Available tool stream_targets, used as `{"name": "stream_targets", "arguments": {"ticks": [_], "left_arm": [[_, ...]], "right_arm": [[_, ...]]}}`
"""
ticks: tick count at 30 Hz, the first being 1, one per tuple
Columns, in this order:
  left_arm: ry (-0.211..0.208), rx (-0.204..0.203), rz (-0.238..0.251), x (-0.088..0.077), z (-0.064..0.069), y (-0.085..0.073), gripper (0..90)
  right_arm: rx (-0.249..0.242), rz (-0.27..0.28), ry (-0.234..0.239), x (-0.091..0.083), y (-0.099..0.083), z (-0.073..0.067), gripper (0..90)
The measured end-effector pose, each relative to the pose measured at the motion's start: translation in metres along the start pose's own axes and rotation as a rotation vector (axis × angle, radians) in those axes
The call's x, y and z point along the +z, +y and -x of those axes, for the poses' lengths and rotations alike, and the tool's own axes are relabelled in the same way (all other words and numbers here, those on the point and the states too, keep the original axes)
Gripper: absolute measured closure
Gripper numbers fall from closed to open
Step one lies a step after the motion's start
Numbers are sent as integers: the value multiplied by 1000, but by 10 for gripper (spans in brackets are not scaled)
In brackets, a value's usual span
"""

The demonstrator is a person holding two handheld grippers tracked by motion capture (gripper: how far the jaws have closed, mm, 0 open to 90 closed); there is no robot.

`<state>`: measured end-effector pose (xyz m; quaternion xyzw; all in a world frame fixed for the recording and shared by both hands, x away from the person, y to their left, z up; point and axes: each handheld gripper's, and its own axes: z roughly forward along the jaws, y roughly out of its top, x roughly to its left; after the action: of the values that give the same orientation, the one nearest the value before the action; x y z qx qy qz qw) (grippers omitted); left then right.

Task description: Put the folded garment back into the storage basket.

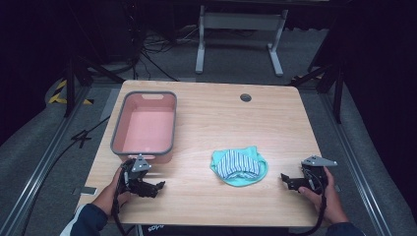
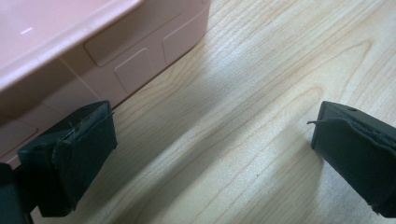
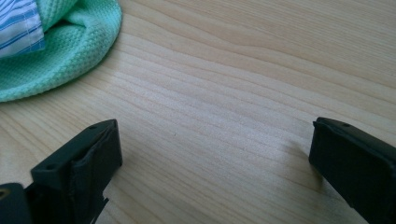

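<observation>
Reaching for the cloth bundle [image 1: 239, 167] is the move your pictures point to, and it turns on one relation: the bundle lies between your two grippers along the near part of the bench [image 1: 275, 123], and your right gripper [image 1: 291, 182] is the nearer one. Your left gripper [image 1: 151, 187] sits by the near left corner, just in front of the pink bin [image 1: 118, 129], with a wide stretch of bare wood between it and the cloth.

Your right gripper rests near the near right corner with its jaws pointing left, toward the bundle. In the right gripper view its jaws stand wide apart and hold nothing; bare wood lies between them, and the green edge of the bundle [image 3: 56, 56] shows ahead and off to the upper left, apart from the jaws.

Your left gripper's jaws are likewise spread wide and empty in the left gripper view, with the bin's near wall [image 2: 93, 56] just beside one pad and only bench grain in the gap.

The bundle is a rounded heap, green knit underneath with striped blue-and-white fabric on top, slightly wider along the bench's near edge than deep. Judging from this, you would close in from the right along that wider axis, and the bin waits well apart at the left.
</observation>
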<state>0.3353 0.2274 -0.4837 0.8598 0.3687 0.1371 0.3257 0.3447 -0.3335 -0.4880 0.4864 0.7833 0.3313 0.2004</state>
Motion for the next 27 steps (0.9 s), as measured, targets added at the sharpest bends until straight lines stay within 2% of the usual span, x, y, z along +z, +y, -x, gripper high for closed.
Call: {"name": "stream_targets", "arguments": {"ticks": [8, 12, 15, 16, 18, 21, 23, 24, 26, 27], "left_arm": [[-5, 5, 3, 0, 1, -1, 6], [-16, 26, 6, -1, 4, -2, 6], [-79, 78, -17, -3, 4, -2, 5], [-87, 91, -30, -4, 6, -1, 6], [-89, 84, -40, -5, 9, 1, 38], [-106, 110, -23, -6, 14, 5, 188], [-112, 114, -25, -3, 19, 9, 197], [-123, 130, -25, -1, 22, 12, 198], [-130, 137, -27, 3, 28, 18, 242], [-143, 145, -17, 6, 31, 22, 238]], "right_arm": [[0, 0, 0, 0, 0, 0, 28], [0, 0, 0, 0, 0, 0, 28], [-2, -2, 1, -1, 0, 0, 33], [-5, -4, 3, -1, 0, 0, 37], [-10, -6, 7, -2, 0, 1, 47], [-17, -8, 18, -5, 1, -1, 154], [-19, -6, 24, -6, 2, -2, 209], [-19, -5, 25, -6, 2, -2, 230], [-14, -7, 62, -8, 5, -3, 336], [-18, -4, 77, -8, 6, -4, 338]]}}
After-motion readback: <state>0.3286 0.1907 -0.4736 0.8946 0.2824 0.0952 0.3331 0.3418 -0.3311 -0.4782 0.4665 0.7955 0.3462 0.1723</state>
